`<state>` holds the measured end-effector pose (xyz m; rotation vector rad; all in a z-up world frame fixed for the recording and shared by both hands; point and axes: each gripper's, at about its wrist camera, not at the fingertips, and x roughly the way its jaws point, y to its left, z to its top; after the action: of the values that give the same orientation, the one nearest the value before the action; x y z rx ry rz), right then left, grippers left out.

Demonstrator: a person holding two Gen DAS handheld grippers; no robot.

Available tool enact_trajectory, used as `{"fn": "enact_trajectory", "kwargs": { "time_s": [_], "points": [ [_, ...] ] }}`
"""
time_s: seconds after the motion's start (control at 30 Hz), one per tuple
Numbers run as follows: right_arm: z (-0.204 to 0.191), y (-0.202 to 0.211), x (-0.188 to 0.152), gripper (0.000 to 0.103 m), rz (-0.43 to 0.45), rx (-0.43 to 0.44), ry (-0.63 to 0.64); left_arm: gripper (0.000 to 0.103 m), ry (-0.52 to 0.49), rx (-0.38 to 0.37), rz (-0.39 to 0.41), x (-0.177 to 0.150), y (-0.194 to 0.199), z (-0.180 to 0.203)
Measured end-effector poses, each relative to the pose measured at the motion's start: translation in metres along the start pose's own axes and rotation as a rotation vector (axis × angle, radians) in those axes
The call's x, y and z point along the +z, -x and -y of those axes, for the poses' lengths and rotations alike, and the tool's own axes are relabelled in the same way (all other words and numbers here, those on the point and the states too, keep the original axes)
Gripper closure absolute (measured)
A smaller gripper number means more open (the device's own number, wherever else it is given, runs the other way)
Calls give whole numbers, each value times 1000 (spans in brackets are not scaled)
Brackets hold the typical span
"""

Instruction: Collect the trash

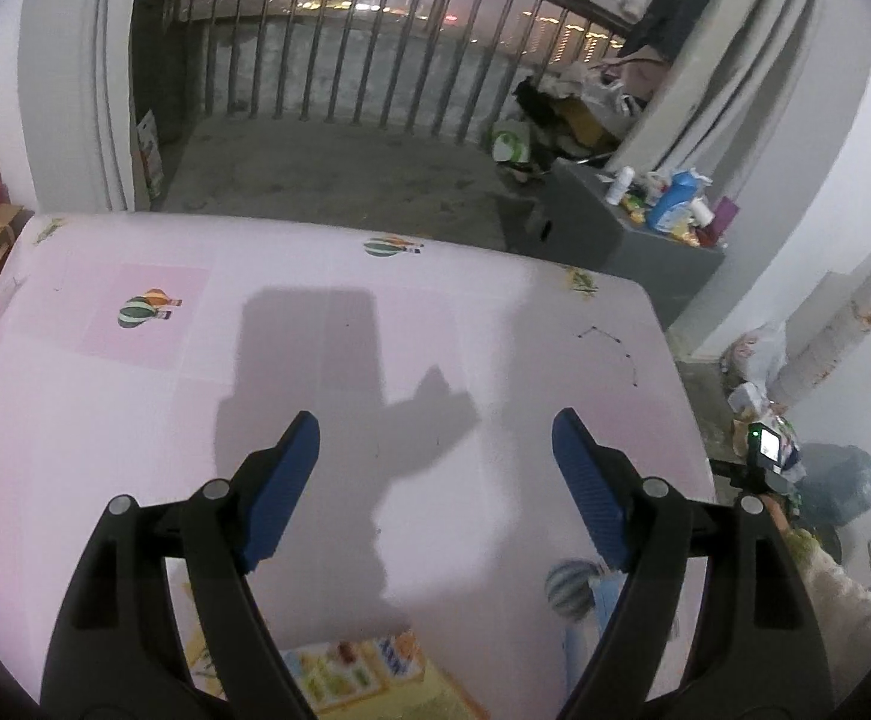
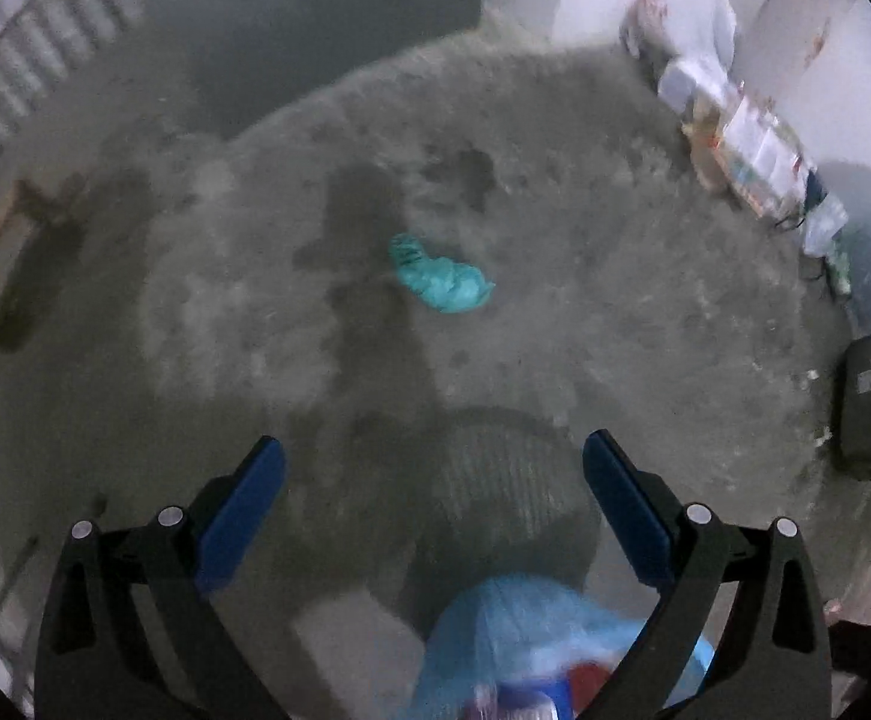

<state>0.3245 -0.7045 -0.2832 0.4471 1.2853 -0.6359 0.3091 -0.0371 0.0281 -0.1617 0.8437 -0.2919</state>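
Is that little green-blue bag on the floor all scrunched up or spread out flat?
Scrunched up. The teal bag is a wrinkled, bunched lump alone on the bare concrete floor, ahead of the open right gripper.

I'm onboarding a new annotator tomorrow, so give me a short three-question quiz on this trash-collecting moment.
1. True or false: the right gripper is shut on the crumpled teal bag.
2. Multiple choice: the left gripper is above A) the concrete floor, B) the pink balloon-print cloth, C) the balcony railing.
3. Short answer: what lies directly below the right gripper, at the bottom of the right wrist view?

Key:
1. False; its jaws stand wide apart, and the bag lies alone on the concrete floor ahead.
2. B.
3. A light blue plastic bag, with blurred red and white contents.
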Motion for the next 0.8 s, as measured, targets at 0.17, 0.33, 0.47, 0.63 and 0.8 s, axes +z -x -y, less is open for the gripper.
{"fn": "enact_trajectory", "kwargs": {
  "time_s": [0.17,0.33,0.47,0.63,0.8],
  "points": [
    [-2,-58,38,7,-35,49,-31,28,30,55,-24,-3,-18,2],
    [-24,-105,66,9,-64,27,55,28,48,111,-31,-7,-23,-1],
    [-38,-141,77,11,-97,-21,123,28,65,177,-43,-8,-28,-9],
    [-49,-185,81,17,-156,-85,192,28,114,213,-42,-6,-28,-24],
    [-41,-210,90,24,-169,-162,176,28,125,254,-51,-5,-31,-32]
  ]
}}
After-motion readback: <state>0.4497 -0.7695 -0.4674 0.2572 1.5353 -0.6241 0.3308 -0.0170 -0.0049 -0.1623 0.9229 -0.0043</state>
